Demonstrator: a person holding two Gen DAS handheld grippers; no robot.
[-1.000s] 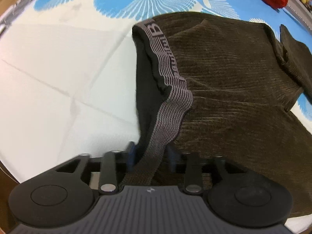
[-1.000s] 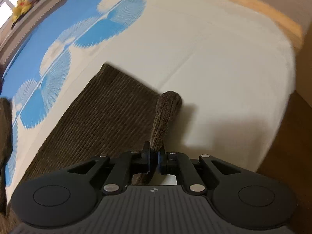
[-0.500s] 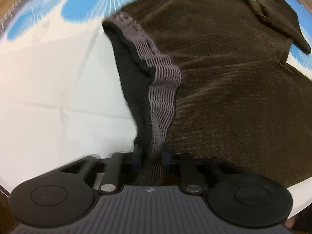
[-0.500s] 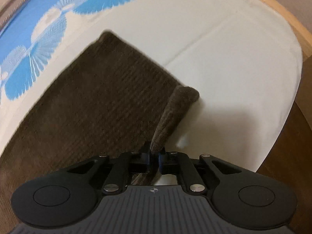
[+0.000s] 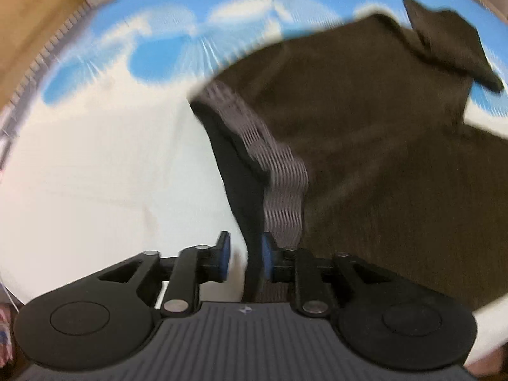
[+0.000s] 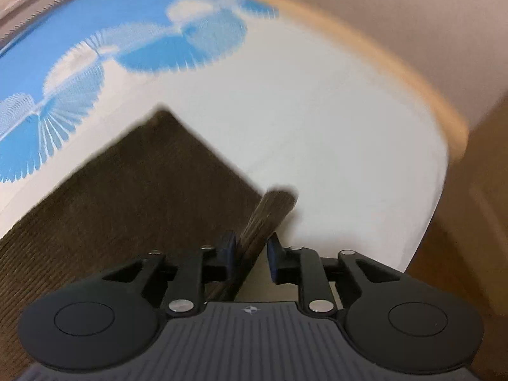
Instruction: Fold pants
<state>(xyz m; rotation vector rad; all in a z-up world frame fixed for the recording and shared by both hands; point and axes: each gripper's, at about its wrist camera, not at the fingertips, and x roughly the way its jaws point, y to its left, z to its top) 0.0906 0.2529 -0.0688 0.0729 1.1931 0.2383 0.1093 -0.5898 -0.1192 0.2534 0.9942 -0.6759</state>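
While both views are smeared by motion, the layout is readable: the brown corduroy pants [image 5: 381, 146] lie spread on a bed sheet [image 5: 95, 190] printed white with blue fans, filling the right half of the left wrist frame, with the grey striped waistband [image 5: 279, 184] running down the middle toward the lower centre. The left hand-held gripper [image 5: 243, 258] stands parted, its jaws apart with the waistband's dark inner edge lying against the right pad only and a gap to the left pad, so it clamps nothing. In the right wrist frame the right hand-held gripper [image 6: 250, 255] is likewise spread, and a raised pinch of the pant-leg hem [image 6: 270, 212] rises loose between the jaws, while the rest of the leg lies flat at lower left.

This reads as the release after laying the cloth down. To do it well, I judge both grippers should draw straight back along their fingers, low and slow, so neither pad drags the fabric. The hem ridge will probably slump sideways; watch that it falls onto the leg, not outward. Before the next grasp, check the waistband edge lies square, since it looks rolled open
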